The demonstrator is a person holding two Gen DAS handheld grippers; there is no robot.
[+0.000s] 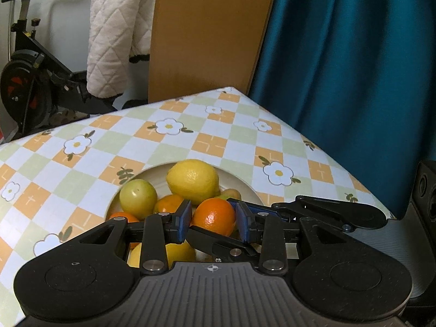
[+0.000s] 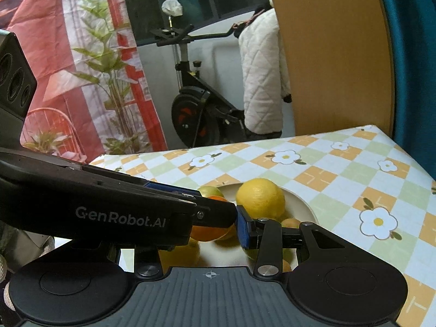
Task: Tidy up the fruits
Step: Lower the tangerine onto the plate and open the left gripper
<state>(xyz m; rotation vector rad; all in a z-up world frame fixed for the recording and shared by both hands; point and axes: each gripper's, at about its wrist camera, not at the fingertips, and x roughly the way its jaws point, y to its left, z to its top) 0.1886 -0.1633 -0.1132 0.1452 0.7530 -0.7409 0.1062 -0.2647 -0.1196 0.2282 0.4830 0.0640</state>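
A cream plate point(image 1: 245, 184) on the checked tablecloth holds a pile of fruit: a large lemon point(image 1: 192, 181), a green apple point(image 1: 137, 197), several oranges and another lemon point(image 1: 178, 253) low at the front. My left gripper point(image 1: 214, 219) has its blue pads on both sides of an orange point(image 1: 215, 215), touching it, above the plate. In the right wrist view the left gripper's body point(image 2: 109, 209) crosses in front and hides my right gripper's left finger. The right finger pad point(image 2: 244, 230) shows beside the same orange point(image 2: 208, 231). The right gripper point(image 2: 215, 234) looks open.
The table point(image 1: 81, 163) with flower-patterned cloth ends at a corner far right. A teal curtain point(image 1: 354, 68), a wooden board point(image 1: 207, 32), an exercise bike point(image 1: 30, 81) with a white quilted jacket point(image 1: 114, 35), and a black speaker point(image 1: 425, 204) surround it.
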